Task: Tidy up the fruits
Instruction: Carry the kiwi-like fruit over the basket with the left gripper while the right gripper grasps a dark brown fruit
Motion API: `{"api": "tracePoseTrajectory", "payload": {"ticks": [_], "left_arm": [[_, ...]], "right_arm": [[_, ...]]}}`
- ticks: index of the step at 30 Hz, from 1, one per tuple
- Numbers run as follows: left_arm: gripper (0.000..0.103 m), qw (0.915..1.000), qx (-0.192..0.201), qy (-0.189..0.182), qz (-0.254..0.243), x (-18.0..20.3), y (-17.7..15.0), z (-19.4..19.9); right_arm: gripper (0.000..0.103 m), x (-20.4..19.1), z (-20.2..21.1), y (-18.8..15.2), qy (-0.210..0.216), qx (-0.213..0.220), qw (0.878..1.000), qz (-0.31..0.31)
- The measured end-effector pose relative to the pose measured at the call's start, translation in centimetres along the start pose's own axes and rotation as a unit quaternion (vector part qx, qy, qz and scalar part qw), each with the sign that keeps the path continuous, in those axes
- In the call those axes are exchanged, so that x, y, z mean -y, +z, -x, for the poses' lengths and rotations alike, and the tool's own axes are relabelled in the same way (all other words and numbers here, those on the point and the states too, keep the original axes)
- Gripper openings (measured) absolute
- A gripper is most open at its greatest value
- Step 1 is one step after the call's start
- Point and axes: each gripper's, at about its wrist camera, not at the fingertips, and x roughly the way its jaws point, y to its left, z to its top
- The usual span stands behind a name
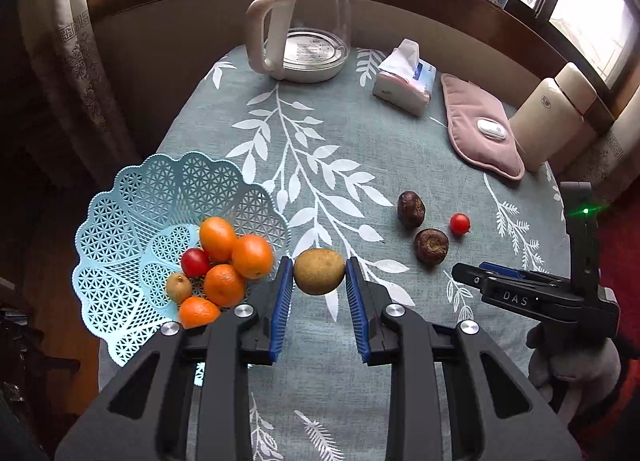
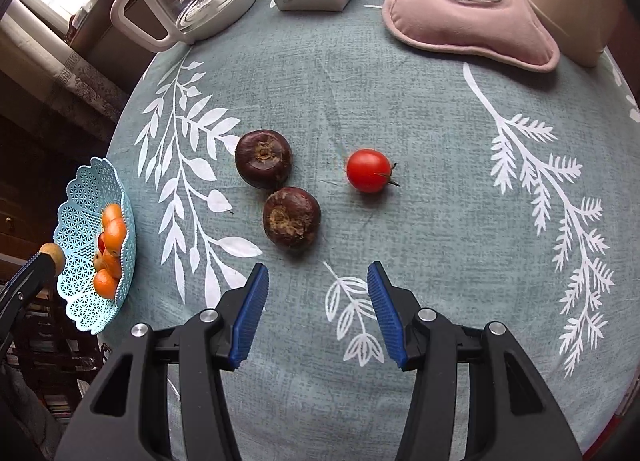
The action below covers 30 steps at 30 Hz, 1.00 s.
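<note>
My left gripper (image 1: 319, 275) is shut on a yellow-brown kiwi (image 1: 319, 271), held just right of the light blue lattice basket (image 1: 132, 189). Inside the basket lie several oranges (image 1: 252, 256), a cherry tomato (image 1: 195, 262) and a small brown fruit (image 1: 179, 287). Two dark brown water chestnuts (image 2: 263, 159) (image 2: 292, 217) and a red cherry tomato (image 2: 368, 170) rest on the tablecloth. My right gripper (image 2: 317, 267) stands open just short of them, nothing between its blue pads (image 2: 250, 313). The kiwi (image 2: 52, 255) also shows at the far left of the right wrist view, beside the basket (image 2: 80, 197).
At the back of the leaf-patterned tablecloth (image 1: 320, 141) stand a glass kettle (image 1: 304, 21), a tissue pack (image 1: 404, 79), a pink heating pad (image 1: 480, 129) and a cream canister (image 1: 552, 117). The table drops off left of the basket. A grey-gloved hand (image 1: 568, 361) holds the right gripper.
</note>
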Motion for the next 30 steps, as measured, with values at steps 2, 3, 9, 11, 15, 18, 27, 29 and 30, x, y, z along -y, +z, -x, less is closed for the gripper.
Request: {"api": "tracePoseTrajectory", "payload": {"ticks": [2,3,9,11,15,18,27,29,30], "left_arm": [[0.028,1.0,0.002,0.003,0.005,-1.1,0.1,0.3],[0.028,1.0,0.003,0.004,0.007,-1.6,0.1,0.5],[0.028,0.9997,0.005,0.013,0.018,-4.8,0.2,1.0],[0.028,0.9997,0.005,0.016,0.021,-5.8,0.3,1.0],[0.028,0.9995,0.005,0.02,0.024,-7.6,0.5,1.1],[0.028,0.9994,0.005,0.022,0.026,-8.6,0.6,1.1],[0.028,0.9996,0.004,0.02,0.02,-10.5,1.3,0.7],[0.028,0.9997,0.003,0.018,0.017,-10.7,1.6,0.5],[0.028,0.9997,0.002,0.017,0.016,-10.8,1.7,0.4]], "right_arm": [[0.052,-0.7,-0.5,0.3,-0.006,0.001,1.0,0.0],[0.058,-1.0,-0.7,0.5,-0.008,0.002,1.0,-0.001],[0.061,-2.3,-2.0,1.4,-0.029,0.008,1.0,-0.002],[0.061,-2.7,-2.5,1.6,-0.038,0.008,0.999,-0.003],[0.061,-2.9,-3.7,1.9,-0.059,0.004,0.998,-0.009],[0.061,-3.4,-4.6,2.3,-0.074,0.003,0.997,-0.01],[0.05,-5.1,-6.1,3.4,-0.129,0.012,0.992,-0.001],[0.047,-5.2,-6.2,3.5,-0.135,0.013,0.991,0.0],[0.046,-5.2,-6.2,3.5,-0.135,0.014,0.991,0.0]]}}
